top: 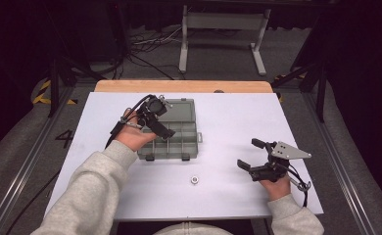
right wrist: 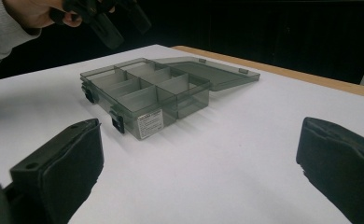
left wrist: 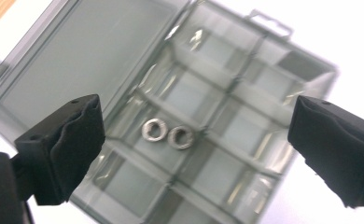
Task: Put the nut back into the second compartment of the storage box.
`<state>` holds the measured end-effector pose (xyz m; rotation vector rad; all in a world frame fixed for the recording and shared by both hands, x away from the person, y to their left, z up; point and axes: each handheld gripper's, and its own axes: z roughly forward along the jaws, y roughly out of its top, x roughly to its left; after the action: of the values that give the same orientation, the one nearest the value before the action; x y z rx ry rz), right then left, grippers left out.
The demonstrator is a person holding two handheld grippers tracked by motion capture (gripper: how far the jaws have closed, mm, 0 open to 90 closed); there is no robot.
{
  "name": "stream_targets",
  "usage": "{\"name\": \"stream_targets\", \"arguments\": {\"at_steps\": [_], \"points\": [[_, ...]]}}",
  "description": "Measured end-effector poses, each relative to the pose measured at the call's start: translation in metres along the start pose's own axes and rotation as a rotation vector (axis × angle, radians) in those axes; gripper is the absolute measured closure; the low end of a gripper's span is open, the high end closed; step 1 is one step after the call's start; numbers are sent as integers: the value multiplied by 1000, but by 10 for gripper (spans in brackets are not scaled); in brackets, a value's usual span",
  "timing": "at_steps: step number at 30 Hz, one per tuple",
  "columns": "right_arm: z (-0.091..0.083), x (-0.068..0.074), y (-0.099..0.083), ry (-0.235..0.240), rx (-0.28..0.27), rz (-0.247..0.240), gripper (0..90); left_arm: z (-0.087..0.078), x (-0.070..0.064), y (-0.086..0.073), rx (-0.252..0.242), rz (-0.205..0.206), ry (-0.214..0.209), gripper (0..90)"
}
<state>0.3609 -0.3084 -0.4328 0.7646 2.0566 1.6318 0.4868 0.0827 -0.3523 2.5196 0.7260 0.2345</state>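
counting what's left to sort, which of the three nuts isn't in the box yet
The lone nut lying on the white table, in front of the box. The other two nuts sit side by side in one compartment.

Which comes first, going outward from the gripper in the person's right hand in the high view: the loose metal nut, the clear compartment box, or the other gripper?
From the right gripper:
1. Metal nut, lying on the white table toward the person's left, near the front edge.
2. Compartment box, farther left and back, its lid open.
3. Left gripper, held above the box's left part; close to the box, yet slightly farther.
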Motion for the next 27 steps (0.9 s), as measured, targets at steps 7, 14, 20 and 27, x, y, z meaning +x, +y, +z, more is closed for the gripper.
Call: {"name": "stream_targets", "arguments": {"at_steps": [7,14,20,27], "points": [[0,0,0,1,-2,3,12,-12,-40,8,-11,126,-25,35],[-1,0,0,3,-1,0,12,-16,-83,12,-8,246,-61,41],[-1,0,0,3,-1,1,12,-11,-102,9,5,306,-91,39],[0,1,0,2,1,-1,12,6,-119,4,56,343,-129,40]]}}
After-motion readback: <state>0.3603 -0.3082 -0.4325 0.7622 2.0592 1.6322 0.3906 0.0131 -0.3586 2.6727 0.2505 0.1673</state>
